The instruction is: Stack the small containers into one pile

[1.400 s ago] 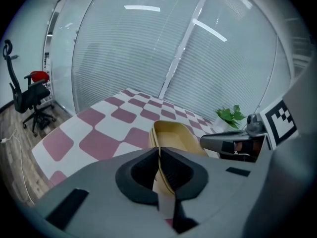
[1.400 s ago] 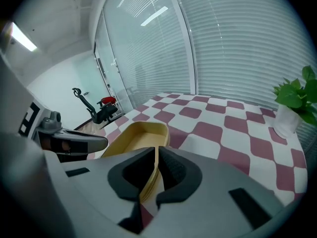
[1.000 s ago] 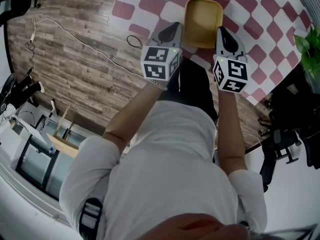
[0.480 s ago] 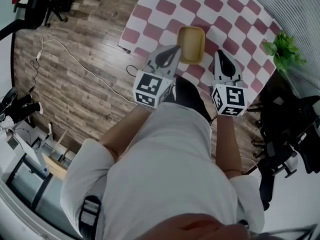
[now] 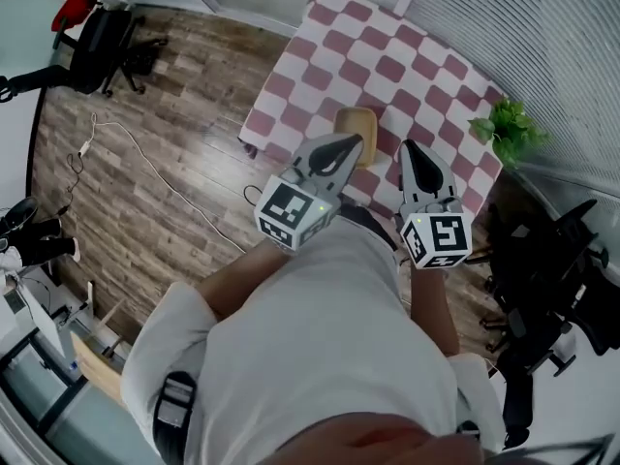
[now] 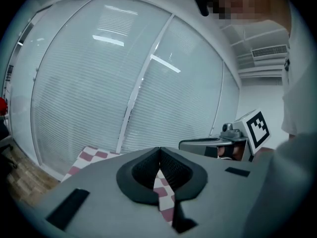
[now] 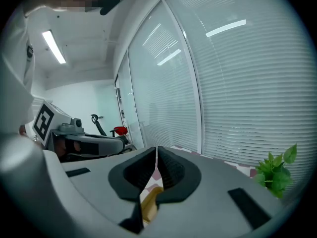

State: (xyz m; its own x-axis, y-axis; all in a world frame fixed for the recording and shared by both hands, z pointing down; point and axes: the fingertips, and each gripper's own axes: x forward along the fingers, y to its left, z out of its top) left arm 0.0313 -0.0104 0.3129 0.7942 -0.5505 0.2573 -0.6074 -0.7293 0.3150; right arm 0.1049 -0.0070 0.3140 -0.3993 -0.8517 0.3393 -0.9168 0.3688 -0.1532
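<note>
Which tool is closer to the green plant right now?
Right. The right tool sits just left of the plant; the left tool is farther left, beyond the right one.

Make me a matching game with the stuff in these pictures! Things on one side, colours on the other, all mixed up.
Things:
1 container
2 plant
3 table
4 chair

Colours:
A green
B black
C yellow
D pink and white checks

Pairs: 1-C, 2-A, 3-D, 4-B
</note>
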